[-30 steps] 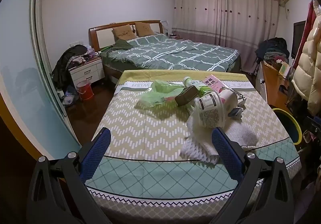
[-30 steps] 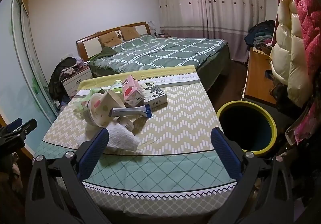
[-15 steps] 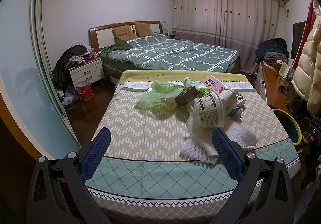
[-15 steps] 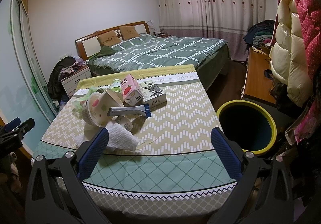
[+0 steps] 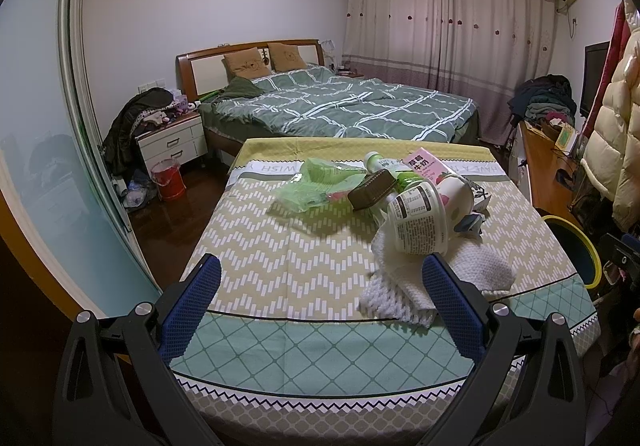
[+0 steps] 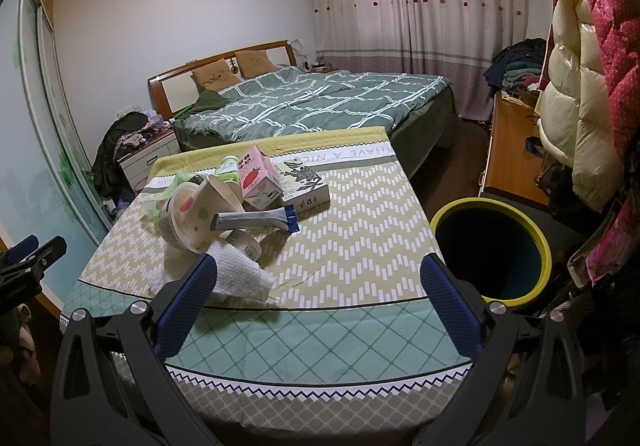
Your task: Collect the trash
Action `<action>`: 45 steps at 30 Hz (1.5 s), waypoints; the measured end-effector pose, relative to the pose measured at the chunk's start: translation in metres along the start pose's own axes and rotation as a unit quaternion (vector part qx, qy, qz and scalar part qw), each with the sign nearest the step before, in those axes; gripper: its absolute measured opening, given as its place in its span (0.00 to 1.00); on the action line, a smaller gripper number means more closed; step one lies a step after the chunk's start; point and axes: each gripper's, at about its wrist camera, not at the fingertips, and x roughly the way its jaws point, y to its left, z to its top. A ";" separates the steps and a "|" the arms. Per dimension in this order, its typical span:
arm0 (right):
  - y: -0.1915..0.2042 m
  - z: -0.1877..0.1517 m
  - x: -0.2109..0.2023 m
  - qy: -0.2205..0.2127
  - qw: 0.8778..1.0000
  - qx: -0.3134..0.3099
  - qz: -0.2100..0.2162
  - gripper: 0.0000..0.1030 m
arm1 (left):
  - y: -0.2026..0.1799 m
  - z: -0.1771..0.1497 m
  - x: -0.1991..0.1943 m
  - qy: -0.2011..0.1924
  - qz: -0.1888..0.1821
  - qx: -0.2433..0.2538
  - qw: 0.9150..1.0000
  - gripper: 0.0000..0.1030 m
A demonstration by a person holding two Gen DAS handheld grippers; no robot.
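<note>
Your left gripper (image 5: 320, 278) hangs above the near edge of the table covered in a green, yellow and white zigzag-patterned cloth (image 5: 280, 246), its blue-padded jaws spread wide and holding nothing. Your right gripper (image 6: 318, 282) is likewise released and empty, poised over the near right part of the same table. The trash lies heaped on the far half of the cloth: a crumpled white textured paper towel (image 5: 404, 286) nearest you, with a tipped white printed-label paper tub (image 5: 418, 220) resting on it. Behind the tub sit a dark brown rectangular plastic tray (image 5: 370, 189), a crumpled translucent green plastic bag (image 5: 316, 186), a white-capped green-labelled plastic bottle (image 5: 380, 162) and a pink strawberry-printed milk carton (image 6: 258, 178). In the right wrist view a grey squeezed tube with a blue end (image 6: 256, 220) lies across a white paper bowl with coloured dots (image 6: 188, 214), and a flat white cardboard box with a dark leafy print (image 6: 304, 182) lies just beside the carton, touching it as far as the fisheye view allows you to judge. A round dark bin with a yellow rim (image 6: 492, 250) stands on the floor just beside the table's right edge, open at the top. Beyond the table stand a wooden-framed bed with a green checked duvet (image 5: 344, 106), a white bedside cabinet (image 5: 172, 138) and a small red bucket (image 5: 168, 178) on the floor.
</note>
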 end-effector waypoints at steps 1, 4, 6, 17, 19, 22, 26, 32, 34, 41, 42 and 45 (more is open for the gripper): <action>0.000 0.001 0.000 0.000 1.000 0.000 0.000 0.94 | 0.000 0.000 0.000 0.000 0.000 0.000 1.000 0.96; 0.000 0.001 0.001 0.001 1.000 0.000 0.000 0.94 | 0.000 0.000 0.000 0.000 0.000 0.000 1.000 0.96; 0.000 0.000 0.001 0.001 1.000 0.000 0.000 0.94 | 0.000 0.000 0.000 0.001 0.000 0.000 1.000 0.96; 0.000 0.000 0.002 0.002 1.000 0.000 0.001 0.94 | -0.001 0.001 0.000 0.002 0.000 0.000 1.000 0.96; 0.000 -0.001 0.003 0.002 1.000 0.001 0.001 0.94 | -0.001 0.001 0.000 0.002 0.000 0.000 1.000 0.96; 0.000 -0.001 0.004 0.003 1.000 0.001 0.001 0.94 | -0.001 0.001 0.000 0.002 -0.001 -0.001 1.000 0.96; 0.000 0.000 0.004 0.003 1.000 0.001 0.001 0.94 | 0.000 0.001 0.000 0.002 -0.001 -0.001 1.000 0.96; 0.001 0.000 0.004 0.003 1.000 0.001 0.001 0.94 | -0.002 0.000 0.002 0.002 -0.002 0.001 1.000 0.96; 0.001 0.000 0.004 0.004 1.000 0.001 0.001 0.94 | -0.002 0.001 0.002 0.003 -0.002 0.000 1.000 0.96; 0.002 -0.002 0.006 0.004 1.000 0.001 0.001 0.94 | -0.004 -0.001 0.003 0.004 -0.003 0.000 1.000 0.96; 0.001 -0.002 0.006 0.005 1.000 0.001 0.001 0.94 | -0.003 0.000 0.003 0.003 -0.003 0.000 1.000 0.96; 0.001 -0.001 0.006 0.005 1.000 0.001 0.002 0.94 | -0.003 0.000 0.003 0.004 -0.003 0.000 1.000 0.96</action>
